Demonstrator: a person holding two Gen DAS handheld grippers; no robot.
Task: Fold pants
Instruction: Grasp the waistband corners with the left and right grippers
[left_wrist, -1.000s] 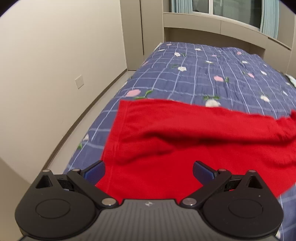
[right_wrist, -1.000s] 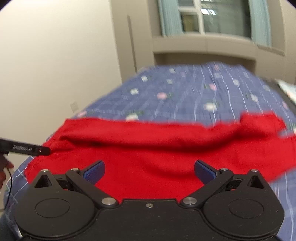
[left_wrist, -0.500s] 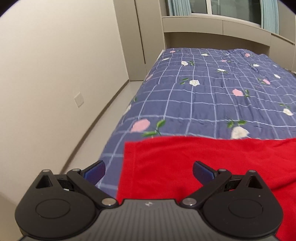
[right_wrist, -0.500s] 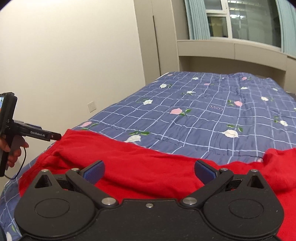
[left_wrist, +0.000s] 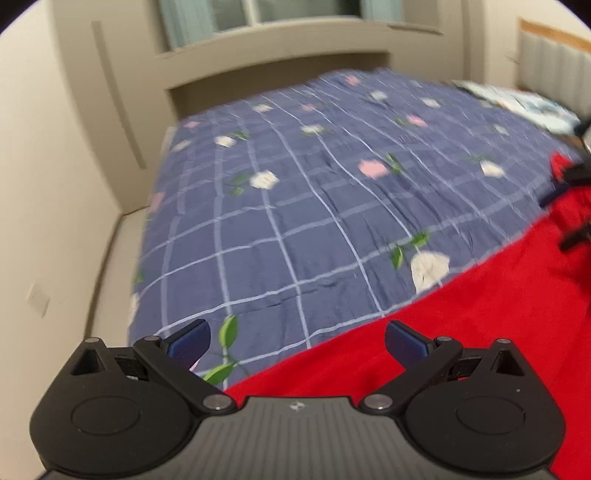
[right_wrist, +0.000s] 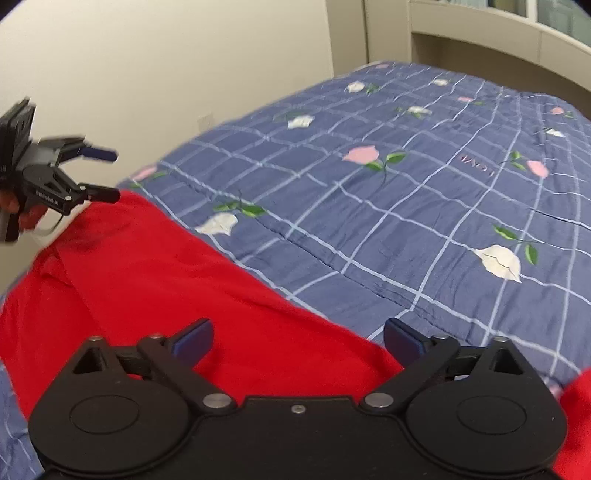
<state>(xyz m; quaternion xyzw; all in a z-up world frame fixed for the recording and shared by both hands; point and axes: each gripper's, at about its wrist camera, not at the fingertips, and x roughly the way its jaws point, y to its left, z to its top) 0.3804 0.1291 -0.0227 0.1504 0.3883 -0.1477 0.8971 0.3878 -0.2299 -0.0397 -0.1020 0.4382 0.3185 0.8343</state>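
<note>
Red pants (left_wrist: 480, 314) lie across the near edge of the bed, with a raised fold along their far side in the right wrist view (right_wrist: 155, 280). My left gripper (left_wrist: 297, 341) is open and empty, above the pants' left end; it also shows in the right wrist view (right_wrist: 105, 175), open, held above the cloth's left corner. My right gripper (right_wrist: 298, 338) is open and empty over the pants' middle. Its dark tips show blurred at the right edge of the left wrist view (left_wrist: 576, 206).
The bed has a blue checked quilt with flowers (right_wrist: 388, 192). A beige wall (left_wrist: 40, 184) and a floor strip (left_wrist: 110, 273) run along the bed's left side. A window ledge (left_wrist: 277, 48) stands behind the bed. A light patterned pillow (left_wrist: 532, 103) lies at far right.
Both grippers have swung: the left view turned right across the bed, the right view turned left. The pants sit lower in both views. Both stay open.
</note>
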